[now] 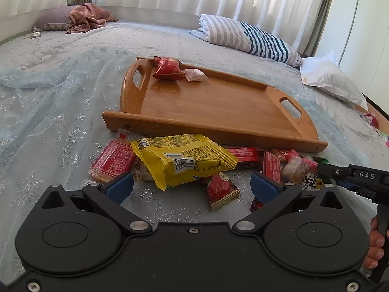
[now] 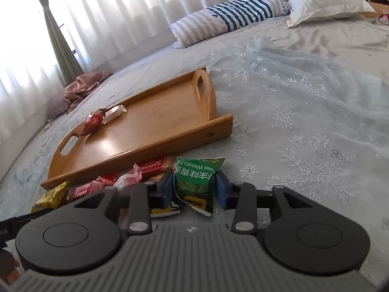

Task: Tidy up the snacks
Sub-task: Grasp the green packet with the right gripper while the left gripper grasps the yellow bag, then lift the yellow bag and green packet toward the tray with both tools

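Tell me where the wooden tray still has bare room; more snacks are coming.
The wooden tray is bare except at one end, where a red wrapped snack and a white wrapped candy lie by its handle. The crowded strip is the bedspread along the tray's near rail.

Green wasabi packet (image 2: 194, 182): lower end hidden behind the right hand-held gripper (image 2: 194, 186). Small red wrapper (image 1: 256, 204) mostly covered by the left hand-held gripper's (image 1: 193, 186) right finger. Hand (image 1: 374, 248) cut by the right edge. Far-left bed items (image 1: 34, 34) too small to identify.
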The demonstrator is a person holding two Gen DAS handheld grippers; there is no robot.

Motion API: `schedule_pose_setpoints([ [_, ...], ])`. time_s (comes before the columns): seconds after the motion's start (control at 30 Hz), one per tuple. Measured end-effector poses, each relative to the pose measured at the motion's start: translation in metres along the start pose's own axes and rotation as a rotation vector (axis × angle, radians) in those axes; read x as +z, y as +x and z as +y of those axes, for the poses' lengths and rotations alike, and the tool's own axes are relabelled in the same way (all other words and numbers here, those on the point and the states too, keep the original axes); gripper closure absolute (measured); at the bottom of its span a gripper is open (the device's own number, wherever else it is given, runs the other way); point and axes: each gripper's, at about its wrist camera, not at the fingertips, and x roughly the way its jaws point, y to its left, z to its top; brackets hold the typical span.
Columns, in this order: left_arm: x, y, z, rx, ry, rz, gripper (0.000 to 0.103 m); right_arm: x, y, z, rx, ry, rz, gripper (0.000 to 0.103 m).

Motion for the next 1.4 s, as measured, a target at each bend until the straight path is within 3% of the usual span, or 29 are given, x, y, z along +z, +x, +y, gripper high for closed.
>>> schedule_pose_setpoints([
  [0.2,0.003,0.003,0.003,0.008,-0.028,-0.011,0.001,-0.004,0.0,-0.002,-0.024,0.006,-0.014,0.072],
  [0.73,0.016,0.027,-0.001,0.077,-0.09,-0.03,0.001,-0.016,-0.009,0.017,-0.044,-0.099,-0.022,0.071],
  [1.23,0.012,0.031,0.008,0.091,-0.095,-0.065,0.037,-0.023,-0.012,0.03,-0.093,-0.207,-0.048,0.069],
  [1.4,0.012,0.025,0.017,0.061,-0.136,-0.076,0.05,-0.021,-0.013,0.029,-0.09,-0.201,-0.041,0.069],
])
